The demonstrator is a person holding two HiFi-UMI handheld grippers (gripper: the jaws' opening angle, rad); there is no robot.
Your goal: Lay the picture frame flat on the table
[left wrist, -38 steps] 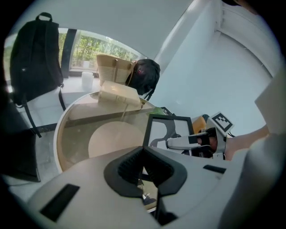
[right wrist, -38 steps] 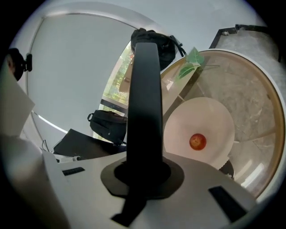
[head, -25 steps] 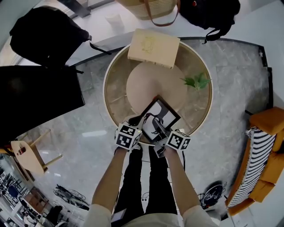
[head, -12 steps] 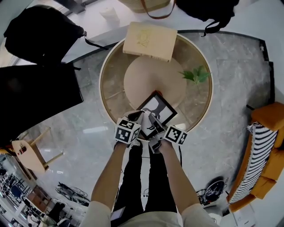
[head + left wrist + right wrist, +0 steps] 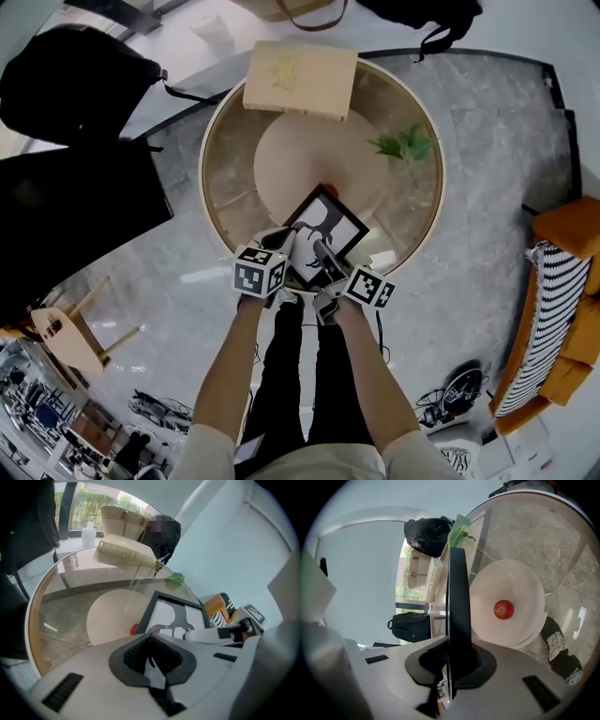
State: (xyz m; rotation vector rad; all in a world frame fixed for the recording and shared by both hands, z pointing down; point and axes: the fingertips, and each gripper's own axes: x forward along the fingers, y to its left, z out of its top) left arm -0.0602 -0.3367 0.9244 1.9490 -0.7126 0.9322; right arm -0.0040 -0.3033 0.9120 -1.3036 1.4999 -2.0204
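A black picture frame (image 5: pixel 330 225) with a black-and-white print stands tilted near the front rim of the round glass table (image 5: pixel 225 159), its face turned up toward me. My right gripper (image 5: pixel 321 249) is shut on the frame's near right edge. In the right gripper view the frame (image 5: pixel 457 588) shows edge-on, running straight into the right gripper (image 5: pixel 457 657). My left gripper (image 5: pixel 285 243) sits at the frame's lower left corner. In the left gripper view the left gripper (image 5: pixel 150 641) has its pads meeting, with the frame (image 5: pixel 180 613) just beyond them.
A small red ball (image 5: pixel 503 609) lies behind the frame over a cream disc (image 5: pixel 291 159) under the glass. A tan book (image 5: pixel 300 79) and a green sprig (image 5: pixel 403 145) lie at the far rim. Black bags (image 5: pixel 75 80), a wooden stool (image 5: pixel 56 328) and an orange sofa (image 5: pixel 572 244) surround the table.
Both grippers have rolled a little with the frame between them. They stay at the table's front rim. The head view has drifted, so the table sits higher in the picture.
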